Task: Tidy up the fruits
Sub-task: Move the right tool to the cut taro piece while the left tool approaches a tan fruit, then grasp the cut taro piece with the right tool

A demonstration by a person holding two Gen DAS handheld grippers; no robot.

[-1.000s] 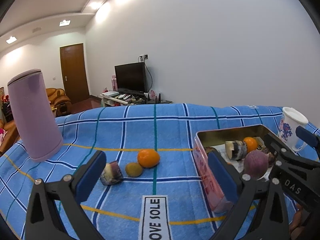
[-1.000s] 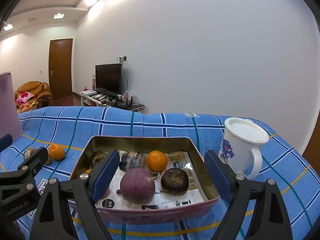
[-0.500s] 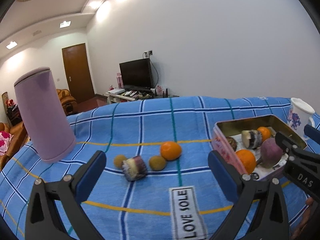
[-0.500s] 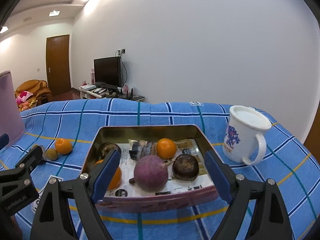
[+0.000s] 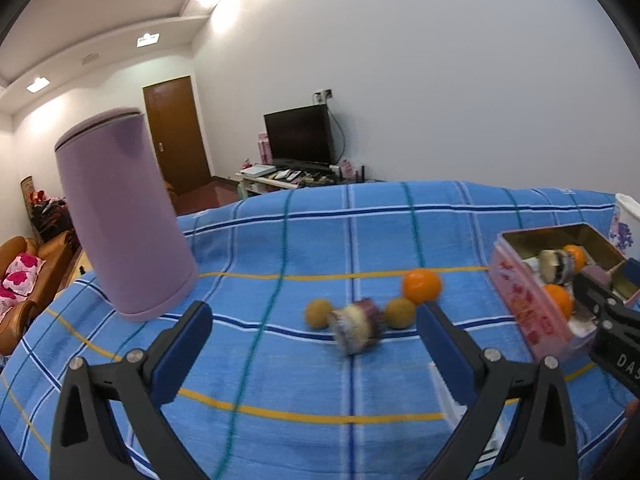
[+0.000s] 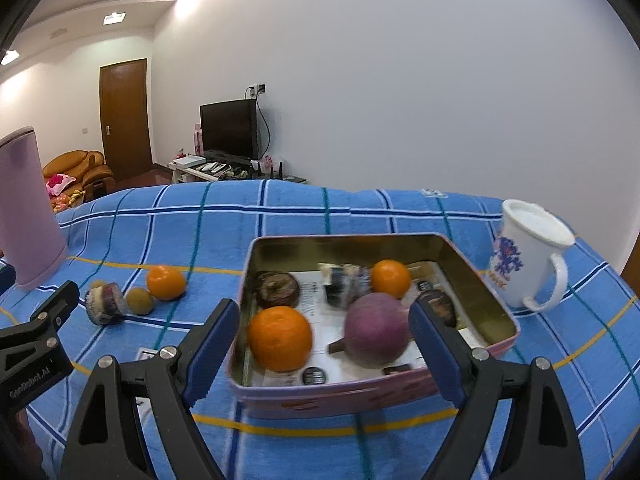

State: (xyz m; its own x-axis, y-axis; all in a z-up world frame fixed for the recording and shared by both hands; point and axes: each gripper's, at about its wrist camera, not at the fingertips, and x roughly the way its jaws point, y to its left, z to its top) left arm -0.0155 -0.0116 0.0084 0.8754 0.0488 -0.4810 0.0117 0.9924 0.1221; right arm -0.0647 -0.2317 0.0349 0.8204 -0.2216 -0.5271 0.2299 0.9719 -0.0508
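Reaching for the striped fruit (image 5: 356, 330), I keep my left claw (image 5: 314, 346) wide open, empty, and go slowly.

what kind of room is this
Most likely a home living room: a television on a low stand, an orange sofa by a wooden door, and a table under a blue checked cloth.

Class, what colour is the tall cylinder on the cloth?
Pale purple cylinder, clearest in the left wrist view.

A lilac canister (image 5: 122, 216) and white mug (image 6: 528, 254) stand on blue checked cloth (image 5: 360, 236).
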